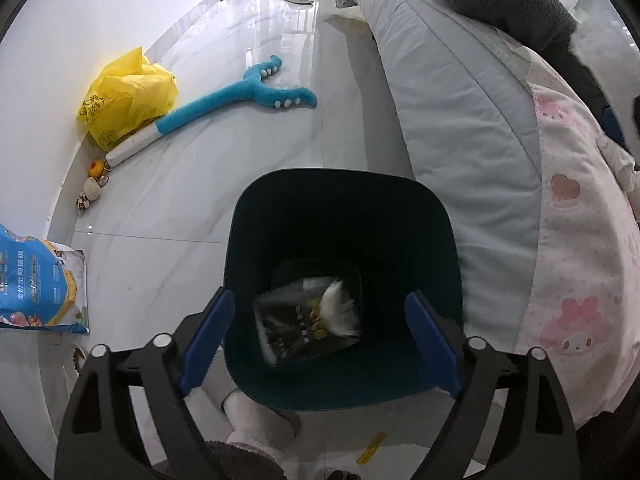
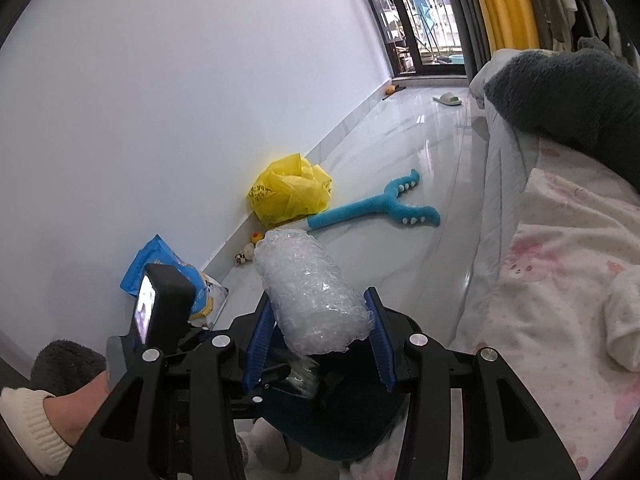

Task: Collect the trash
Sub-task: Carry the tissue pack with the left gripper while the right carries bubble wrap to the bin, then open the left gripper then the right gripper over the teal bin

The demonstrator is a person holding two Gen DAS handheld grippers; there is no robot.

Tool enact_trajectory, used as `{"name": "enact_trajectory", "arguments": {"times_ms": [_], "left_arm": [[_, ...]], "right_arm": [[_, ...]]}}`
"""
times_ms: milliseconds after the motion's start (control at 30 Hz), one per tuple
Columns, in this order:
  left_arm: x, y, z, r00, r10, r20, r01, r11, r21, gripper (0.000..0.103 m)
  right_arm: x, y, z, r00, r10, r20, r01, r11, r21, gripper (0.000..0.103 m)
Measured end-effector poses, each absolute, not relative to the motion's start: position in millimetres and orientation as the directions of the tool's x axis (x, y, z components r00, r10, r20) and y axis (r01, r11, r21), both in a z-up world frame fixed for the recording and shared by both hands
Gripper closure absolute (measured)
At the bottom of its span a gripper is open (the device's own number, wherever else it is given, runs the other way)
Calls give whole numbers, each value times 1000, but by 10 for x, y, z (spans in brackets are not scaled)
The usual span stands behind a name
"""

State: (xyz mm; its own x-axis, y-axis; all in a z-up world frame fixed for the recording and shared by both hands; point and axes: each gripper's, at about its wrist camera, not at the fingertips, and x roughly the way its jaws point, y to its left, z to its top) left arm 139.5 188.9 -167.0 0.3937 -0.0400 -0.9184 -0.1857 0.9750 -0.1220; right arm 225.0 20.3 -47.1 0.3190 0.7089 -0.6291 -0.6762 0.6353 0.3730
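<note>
Teal bin point(image 1: 344, 216) holds wrapper point(image 1: 308, 324); left hand-held gripper point(image 1: 320, 340) open (right point(image 2: 320, 336) clamps bubble wrap point(image 2: 308, 292)).

Daylight enters through the far window point(image 2: 424, 20), glaring on the glossy floor point(image 1: 296, 40). Fisheye bends the edges. The wrapper point(image 1: 308, 320) in the bin is motion-blurred.

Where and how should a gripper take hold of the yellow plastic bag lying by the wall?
Probably best at the bunched, crumpled top of the yellow plastic bag, coming from above with the jaws across a raised fold. It slumps against the wall and the blue plush toy lies at its floor side, so the top is the freest approach.
</note>
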Motion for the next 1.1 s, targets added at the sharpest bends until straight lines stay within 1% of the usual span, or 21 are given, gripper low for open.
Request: {"name": "enact_trajectory", "arguments": {"times_ms": [200, 567, 900, 1100], "left_arm": [[1329, 2029, -1566, 432, -29, -901, -216, 967, -135, 12], [1191, 2196, -1135, 582, -8, -813, -217, 962, -165, 13], [1061, 2249, -792, 669, 1, -743, -198, 964, -176, 21], [984, 2281, -658, 698, -2, -717, -182, 967, -180, 25]], "right_arm": [[2250, 362, -605, 293, 687, -665, -676, 640, 364, 57], [2301, 645, -998, 235, 618, -750, -652, 673, 350, 57], [2333, 890, -1397, 191, 538, -821, -631, 708, 317, 57], [2303, 997, -1623, 160, 480, -863, -630, 722, 285, 57]]}}
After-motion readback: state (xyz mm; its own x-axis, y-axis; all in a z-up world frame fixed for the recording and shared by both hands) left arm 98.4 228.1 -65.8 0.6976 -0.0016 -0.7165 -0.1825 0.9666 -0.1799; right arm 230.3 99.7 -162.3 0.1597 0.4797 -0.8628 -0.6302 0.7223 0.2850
